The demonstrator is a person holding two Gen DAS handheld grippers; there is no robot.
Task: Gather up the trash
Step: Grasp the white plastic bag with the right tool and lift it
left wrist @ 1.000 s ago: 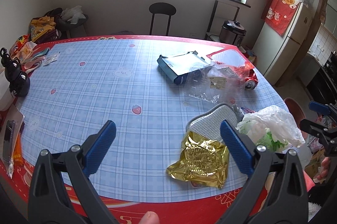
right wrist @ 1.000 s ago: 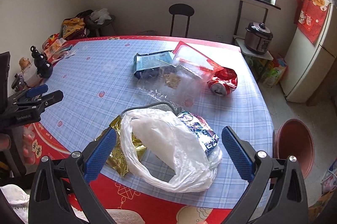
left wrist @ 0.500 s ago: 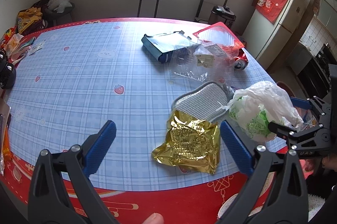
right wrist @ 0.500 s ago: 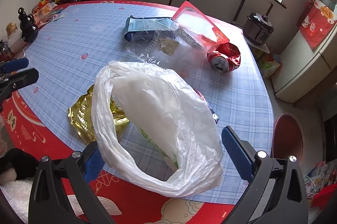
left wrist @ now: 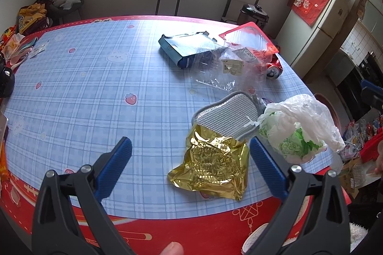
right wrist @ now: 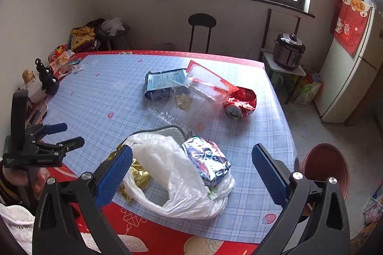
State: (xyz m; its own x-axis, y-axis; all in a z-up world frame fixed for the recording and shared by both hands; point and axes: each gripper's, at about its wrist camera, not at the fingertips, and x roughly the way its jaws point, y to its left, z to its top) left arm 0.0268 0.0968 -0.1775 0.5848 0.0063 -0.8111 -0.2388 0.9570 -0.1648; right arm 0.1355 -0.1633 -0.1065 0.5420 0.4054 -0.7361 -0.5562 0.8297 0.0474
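Blue-checked table [left wrist: 95, 87]: label print too blurred to read. Left gripper [left wrist: 190, 159] spread wide, gold wrapper [left wrist: 210, 165] between fingers; right gripper [right wrist: 191, 166] open around white bag [right wrist: 177, 173].

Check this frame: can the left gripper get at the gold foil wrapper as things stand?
Probably yes. The left gripper is open, and the gold foil wrapper lies flat just ahead between its fingers, with only its far edge overlapping the grey mesh pad.
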